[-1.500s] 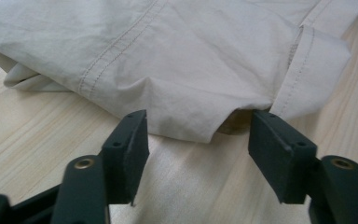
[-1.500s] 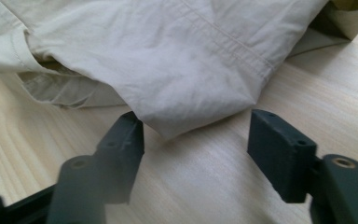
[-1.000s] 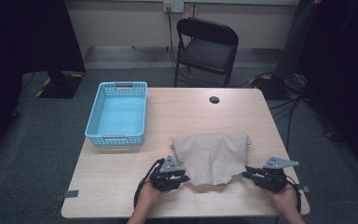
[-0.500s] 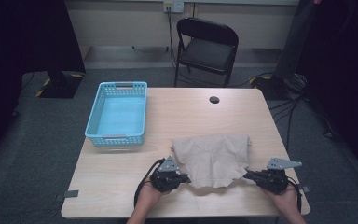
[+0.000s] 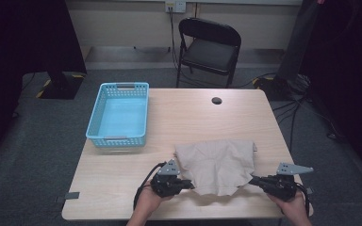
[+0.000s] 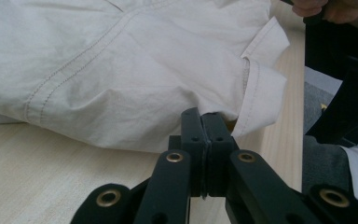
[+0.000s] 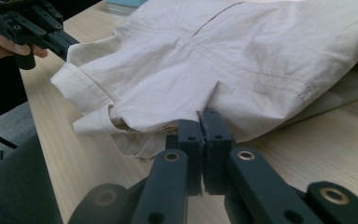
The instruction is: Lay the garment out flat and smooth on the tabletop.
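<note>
A beige garment (image 5: 217,162) lies crumpled on the near right part of the wooden table (image 5: 193,117). My left gripper (image 5: 191,185) is at its near left edge, and in the left gripper view the jaws are pressed together on a fold of the garment (image 6: 121,70). My right gripper (image 5: 253,180) holds the near right edge. In the right gripper view its jaws are closed on the garment (image 7: 223,51) just under a seam. That view also shows the left gripper (image 7: 65,42) gripping a cuff-like corner. Hands hold both tools near the table's front edge.
A light blue plastic basket (image 5: 115,138) stands at the table's left, with nothing in it. A round cable hole (image 5: 217,100) sits near the far edge. A black folding chair (image 5: 212,47) stands behind the table. Grey floor surrounds it.
Both grippers have drawn slightly toward the table's near edge, and the garment's near edge has been pulled out flatter between them.
</note>
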